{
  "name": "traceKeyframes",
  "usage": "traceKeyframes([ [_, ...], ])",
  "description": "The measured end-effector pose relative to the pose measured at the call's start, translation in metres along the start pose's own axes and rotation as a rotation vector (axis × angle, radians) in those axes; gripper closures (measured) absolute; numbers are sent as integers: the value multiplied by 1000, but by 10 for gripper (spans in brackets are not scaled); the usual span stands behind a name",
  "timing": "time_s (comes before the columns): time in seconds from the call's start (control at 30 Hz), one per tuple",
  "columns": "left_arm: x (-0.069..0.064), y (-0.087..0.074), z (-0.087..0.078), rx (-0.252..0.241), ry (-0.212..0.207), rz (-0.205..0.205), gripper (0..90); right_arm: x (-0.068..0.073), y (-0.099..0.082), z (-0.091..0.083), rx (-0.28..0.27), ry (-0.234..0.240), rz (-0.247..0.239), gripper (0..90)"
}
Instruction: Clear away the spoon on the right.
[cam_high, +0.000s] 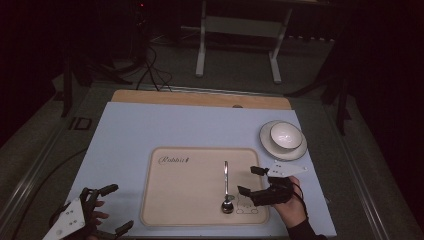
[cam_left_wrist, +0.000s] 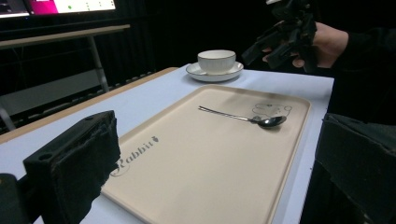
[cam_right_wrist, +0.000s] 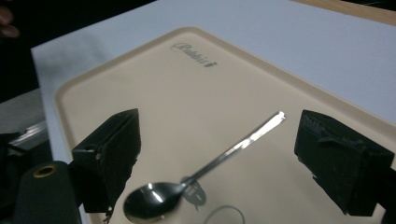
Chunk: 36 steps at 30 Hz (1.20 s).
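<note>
A beige tray (cam_high: 190, 200) printed "Rabbit" lies on the pale blue table top (cam_high: 150, 127). On its right part rests a metal spoon (cam_high: 226, 185), bowl end toward me. My right gripper (cam_high: 247, 180) hangs open just right of the spoon, a little above the tray. In the right gripper view the spoon (cam_right_wrist: 154, 198) lies between and below the open right gripper (cam_right_wrist: 226, 154), over the tray (cam_right_wrist: 154, 102). My left gripper (cam_high: 120, 207) stands open at the table's front left corner, empty. From there I see the tray (cam_left_wrist: 187, 163), the spoon (cam_left_wrist: 243, 117) and the right gripper (cam_left_wrist: 280, 42).
A white cup (cam_high: 285, 134) sits on a saucer (cam_high: 270, 145) behind the tray's right corner; they show as cup (cam_left_wrist: 216, 60) and saucer (cam_left_wrist: 201, 74) in the left gripper view. A wooden strip (cam_high: 200, 98) edges the table's far side. Another table's frame (cam_high: 201, 45) and cables (cam_high: 150, 75) lie beyond.
</note>
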<state>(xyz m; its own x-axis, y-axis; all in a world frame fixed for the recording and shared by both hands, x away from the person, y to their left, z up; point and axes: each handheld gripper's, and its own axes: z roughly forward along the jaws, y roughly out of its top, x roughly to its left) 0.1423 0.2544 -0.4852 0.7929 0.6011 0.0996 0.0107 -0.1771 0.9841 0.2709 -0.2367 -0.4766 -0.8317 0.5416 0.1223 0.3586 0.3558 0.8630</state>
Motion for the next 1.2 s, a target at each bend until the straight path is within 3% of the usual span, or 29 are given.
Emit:
traceKeyframes([
  [0.27,0,0,0,0,-3,0,0,1,-17,-13,-26,-40,42,144],
  [0.63,-1,0,1,4,-2,3,0,-1,-35,-27,-23,-84,62,146],
  [1.03,-1,0,1,3,-3,4,0,-7,-56,-27,22,-140,58,146],
  [1.2,-1,1,1,0,-7,-1,0,-8,-60,-25,29,-134,63,148],
])
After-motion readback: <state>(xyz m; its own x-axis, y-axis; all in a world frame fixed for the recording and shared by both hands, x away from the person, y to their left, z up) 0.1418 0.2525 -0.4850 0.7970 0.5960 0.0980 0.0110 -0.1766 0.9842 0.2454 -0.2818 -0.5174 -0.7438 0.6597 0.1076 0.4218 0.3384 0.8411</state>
